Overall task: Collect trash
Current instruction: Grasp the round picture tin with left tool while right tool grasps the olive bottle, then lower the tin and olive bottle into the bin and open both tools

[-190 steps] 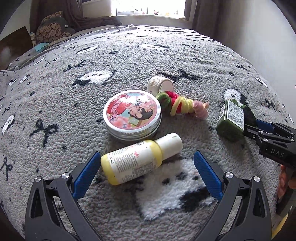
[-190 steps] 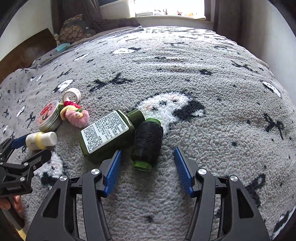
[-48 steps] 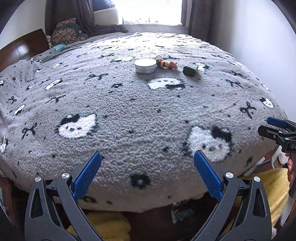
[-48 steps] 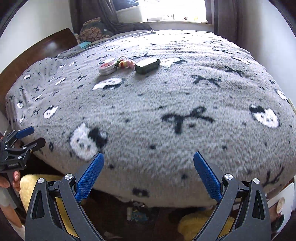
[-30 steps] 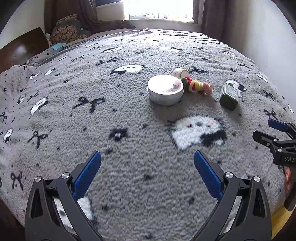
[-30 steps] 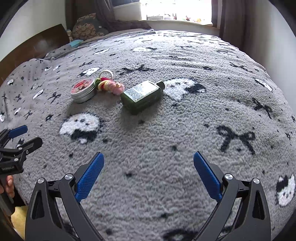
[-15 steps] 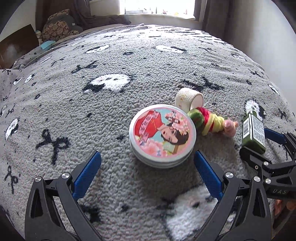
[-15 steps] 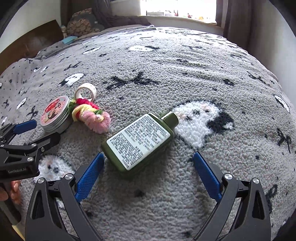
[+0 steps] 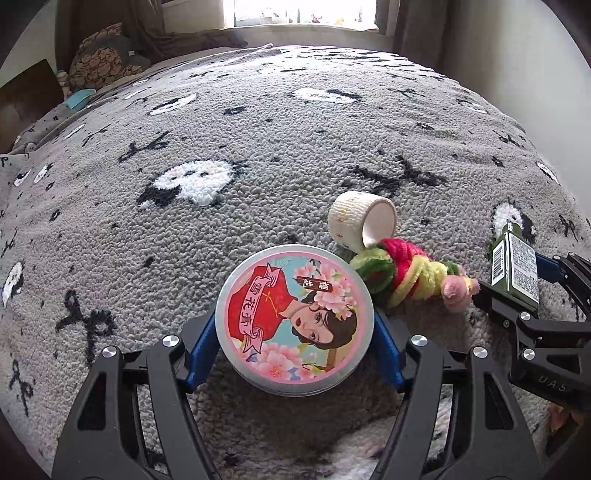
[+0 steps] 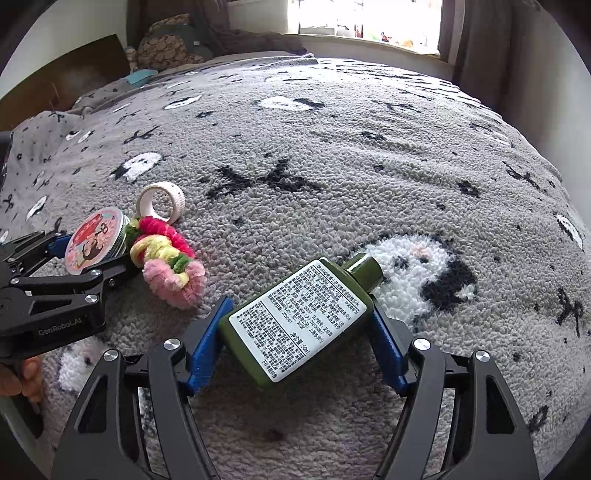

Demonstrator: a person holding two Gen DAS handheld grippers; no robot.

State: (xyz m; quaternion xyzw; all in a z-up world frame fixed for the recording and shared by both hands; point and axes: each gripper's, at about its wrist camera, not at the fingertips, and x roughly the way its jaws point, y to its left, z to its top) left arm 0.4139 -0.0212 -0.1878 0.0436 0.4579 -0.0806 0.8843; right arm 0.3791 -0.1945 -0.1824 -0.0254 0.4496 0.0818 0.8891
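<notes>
A round tin (image 9: 295, 321) with a pink and red picture lid lies on the grey blanket (image 9: 258, 147). My left gripper (image 9: 293, 332) is closing on it, and both blue pads (image 9: 201, 347) touch its rim. A flat dark green bottle (image 10: 299, 325) with a white label lies at a slant between the closing jaws of my right gripper (image 10: 299, 328), whose blue pads (image 10: 208, 343) meet its sides. Between tin and bottle lie a fuzzy pink, yellow and green scrunchie bundle (image 10: 166, 262) and a white tape roll (image 10: 160, 201).
The blanket (image 10: 369, 147) with black bows and white cat faces covers the whole bed. A patterned cushion (image 9: 99, 62) and a wooden headboard (image 9: 26, 92) are at the far left. A window (image 10: 365, 22) and a white wall (image 9: 517, 74) lie beyond.
Both grippers came from the bed's edge to the objects. In the last half second each narrowed its jaws, the left around the tin, the right around the green bottle.
</notes>
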